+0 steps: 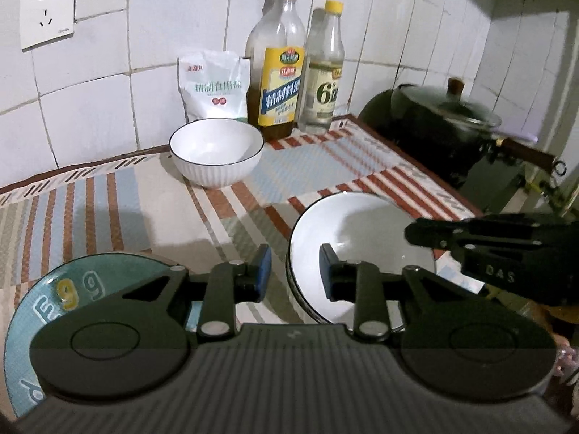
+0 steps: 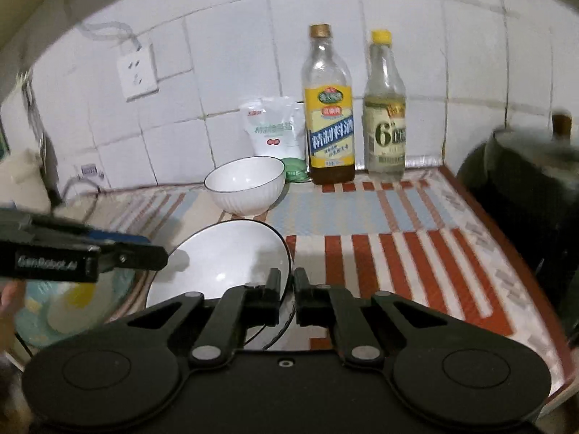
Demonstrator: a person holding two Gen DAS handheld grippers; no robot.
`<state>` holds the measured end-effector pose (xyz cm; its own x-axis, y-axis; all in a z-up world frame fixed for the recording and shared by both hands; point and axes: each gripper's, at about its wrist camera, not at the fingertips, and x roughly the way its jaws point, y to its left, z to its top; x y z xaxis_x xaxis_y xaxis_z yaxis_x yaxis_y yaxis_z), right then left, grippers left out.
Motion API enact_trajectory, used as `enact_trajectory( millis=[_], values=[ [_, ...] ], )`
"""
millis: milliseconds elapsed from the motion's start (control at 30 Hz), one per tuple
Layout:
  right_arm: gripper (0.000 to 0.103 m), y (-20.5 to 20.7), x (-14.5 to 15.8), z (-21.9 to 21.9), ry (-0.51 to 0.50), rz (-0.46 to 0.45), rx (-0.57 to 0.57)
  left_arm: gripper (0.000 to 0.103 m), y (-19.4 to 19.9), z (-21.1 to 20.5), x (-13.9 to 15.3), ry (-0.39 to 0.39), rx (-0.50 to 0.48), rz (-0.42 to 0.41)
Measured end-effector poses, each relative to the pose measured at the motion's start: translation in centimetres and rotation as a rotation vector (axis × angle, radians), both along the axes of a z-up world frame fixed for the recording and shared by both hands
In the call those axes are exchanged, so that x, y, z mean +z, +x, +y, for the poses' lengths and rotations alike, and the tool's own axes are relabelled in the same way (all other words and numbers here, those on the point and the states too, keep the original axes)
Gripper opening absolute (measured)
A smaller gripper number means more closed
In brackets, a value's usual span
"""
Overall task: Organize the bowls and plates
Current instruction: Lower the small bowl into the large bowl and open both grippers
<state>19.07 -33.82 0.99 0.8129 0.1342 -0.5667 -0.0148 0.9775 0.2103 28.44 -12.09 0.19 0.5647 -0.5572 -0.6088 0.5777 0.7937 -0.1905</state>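
Note:
A white black-rimmed plate (image 1: 362, 231) sits on the striped mat, also in the right wrist view (image 2: 231, 256). My right gripper (image 2: 287, 293) is shut on its right rim; it shows from the side in the left wrist view (image 1: 470, 238). My left gripper (image 1: 295, 271) is open, its jaws straddling the plate's left rim, one finger inside, one outside. A teal patterned plate (image 1: 43, 307) lies at left under the left gripper, also seen blurred in the right wrist view (image 2: 72, 307). A white ribbed bowl (image 1: 216, 152) stands upright further back (image 2: 246, 184).
Against the tiled wall stand an oil bottle (image 1: 278, 68), a vinegar bottle (image 1: 324, 72) and a salt bag (image 1: 213, 86). A dark lidded pot (image 1: 445, 123) with a handle is at the right. A wall socket (image 1: 47, 9) is at upper left.

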Motion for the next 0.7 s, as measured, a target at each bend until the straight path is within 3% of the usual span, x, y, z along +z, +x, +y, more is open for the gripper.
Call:
enact_trajectory(
  millis=[100, 167, 233, 300, 367, 700],
  values=[
    [0.007, 0.5, -0.8, -0.5, 0.051, 0.027, -0.011, 0.028, -0.2, 0.5, 0.0, -0.024, 0.009, -0.004],
    [0.007, 0.5, -1.0, -0.1, 0.033, 0.015, -0.012, 0.028, -0.4, 0.8, 0.1, -0.029, 0.011, -0.011],
    [0.013, 0.3, -0.7, 0.3, 0.004, 0.008, -0.007, 0.029, -0.5, 1.2, 0.3, -0.026, 0.010, -0.015],
    [0.014, -0.2, 0.1, 0.4, -0.024, -0.013, 0.000, 0.041, -0.5, 1.6, 0.7, -0.020, 0.014, -0.020],
    [0.027, -0.9, 1.2, 0.1, -0.025, -0.030, 0.020, 0.046, -0.8, 2.1, 1.4, -0.017, 0.008, -0.032],
    [0.059, -2.3, 8.2, 0.5, -0.012, -0.017, 0.152, 0.069, -3.1, 4.0, 6.1, 0.112, -0.039, -0.167]
  ],
)
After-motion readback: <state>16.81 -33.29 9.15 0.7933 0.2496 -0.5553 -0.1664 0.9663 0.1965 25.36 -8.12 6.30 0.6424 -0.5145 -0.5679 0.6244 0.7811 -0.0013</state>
